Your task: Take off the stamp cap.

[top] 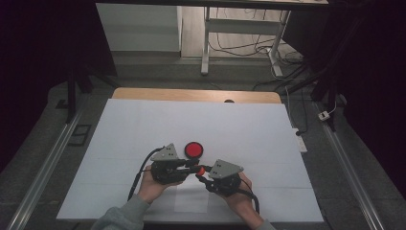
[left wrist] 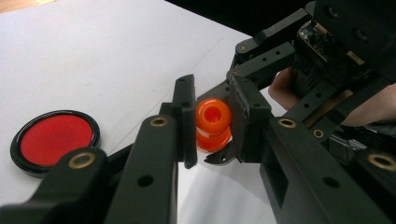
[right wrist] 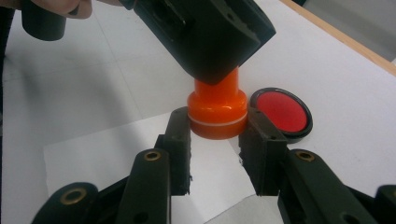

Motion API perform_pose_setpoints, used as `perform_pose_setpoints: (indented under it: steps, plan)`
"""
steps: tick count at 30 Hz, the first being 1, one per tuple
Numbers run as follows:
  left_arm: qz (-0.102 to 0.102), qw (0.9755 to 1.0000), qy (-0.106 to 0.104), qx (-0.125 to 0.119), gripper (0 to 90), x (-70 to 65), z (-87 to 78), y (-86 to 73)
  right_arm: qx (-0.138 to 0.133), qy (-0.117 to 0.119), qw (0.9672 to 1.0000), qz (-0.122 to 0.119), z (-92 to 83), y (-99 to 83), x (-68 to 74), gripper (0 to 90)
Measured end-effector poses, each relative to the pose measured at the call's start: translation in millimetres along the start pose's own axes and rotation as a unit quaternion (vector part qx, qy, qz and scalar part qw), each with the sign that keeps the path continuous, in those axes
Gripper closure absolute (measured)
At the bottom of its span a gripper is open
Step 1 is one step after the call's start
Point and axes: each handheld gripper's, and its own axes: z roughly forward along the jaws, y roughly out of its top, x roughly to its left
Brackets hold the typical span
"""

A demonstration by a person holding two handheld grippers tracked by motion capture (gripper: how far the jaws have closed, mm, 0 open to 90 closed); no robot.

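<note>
An orange stamp (right wrist: 217,112) is held above a white-covered worktop (top: 143,129) between two hand-held claws, near the person's edge of the worktop. In the left gripper view, the left claw (left wrist: 212,122) is seen closed narrowly on the stamp's upper, necked part, the jaws pressed against either side of it. In the right gripper view, the right claw (right wrist: 215,156) is set about the wider orange base, its jaws touching or just beside the two flanks; whether it is truly clamped cannot be told for certain, though contact appears made on both sides. A white paper sheet (right wrist: 116,154) lies beneath the stamp on the worktop. A round red ink pad (top: 194,150) in a black rim rests just beyond the claws, apart from them. The stamp is judged to be light, rigid moulded plastic with a glossy, probably slippery skin; a pale seam rings the base, suggesting two parts that may pull or twist apart. The best hold is judged to be across the narrow neck for one claw and across the broad base below the seam for the other, as is seen here. No brand, label or legible writing can be made out on any item.
</note>
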Motion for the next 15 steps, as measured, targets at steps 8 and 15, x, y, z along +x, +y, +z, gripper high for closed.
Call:
perform_pose_setpoints:
  steps: [8, 15]
  plan:
    - [0.002, 1.0000, 0.001, -0.001, 73.3, -0.1, 0.3, -1.3, 0.003, -0.008, 1.0000, -0.005, -0.1, -0.3, 2.0, 64.8]
    - [0.004, 1.0000, 0.005, -0.005, 73.4, -1.1, 0.9, -2.3, 0.000, -0.011, 0.9999, -0.009, 0.0, -1.8, 3.0, 64.9]
